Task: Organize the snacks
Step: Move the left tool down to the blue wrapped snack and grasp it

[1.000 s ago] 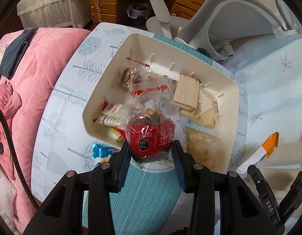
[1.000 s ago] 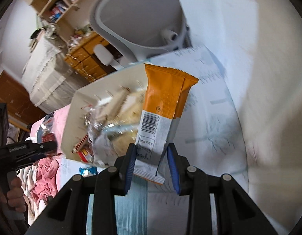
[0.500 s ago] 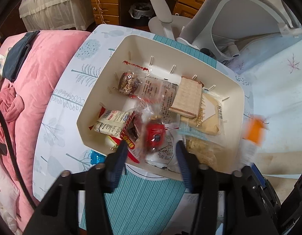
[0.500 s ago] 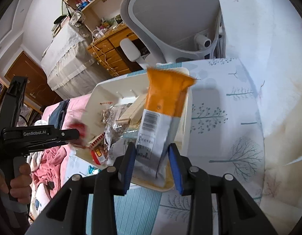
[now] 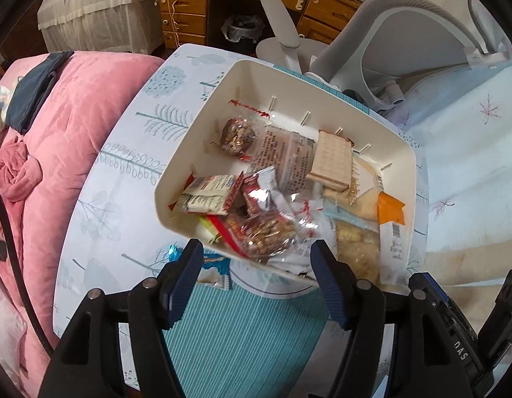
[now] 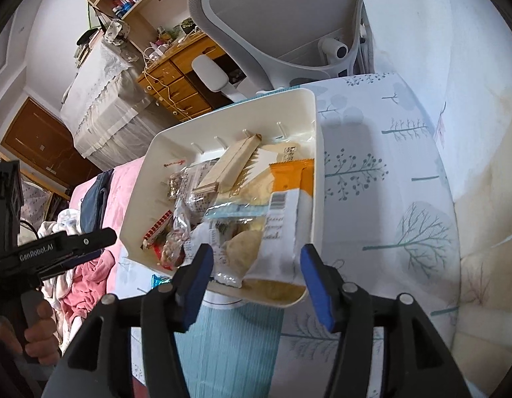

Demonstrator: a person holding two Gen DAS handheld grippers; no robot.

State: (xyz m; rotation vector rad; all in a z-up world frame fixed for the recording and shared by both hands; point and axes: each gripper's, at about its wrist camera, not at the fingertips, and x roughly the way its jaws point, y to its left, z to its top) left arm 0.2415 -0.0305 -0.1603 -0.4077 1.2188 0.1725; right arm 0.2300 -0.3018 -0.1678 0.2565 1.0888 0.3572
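Observation:
A cream plastic bin (image 5: 222,99) (image 6: 309,106) sits on the patterned cloth and holds several wrapped snacks. The red-wrapped cake packet (image 5: 265,232) lies at its near edge, below a wafer pack (image 5: 333,159). The orange-and-white snack bar (image 5: 392,232) (image 6: 285,205) lies along the bin's right side. My left gripper (image 5: 256,277) is open and empty just in front of the bin. My right gripper (image 6: 254,280) is open and empty over the bin's near right corner. The left gripper's body (image 6: 53,252) shows in the right wrist view.
A blue wrapper (image 5: 176,252) lies on the cloth beside the bin's near left corner. A teal striped mat (image 5: 242,341) lies under me. A pink quilt (image 5: 73,109) is on the left, a grey office chair (image 5: 405,39) and wooden drawers (image 5: 196,3) behind the bin.
Both grippers opened. The red cake packet dropped from my left gripper into the bin, and the orange bar dropped from my right gripper into the bin's right side.

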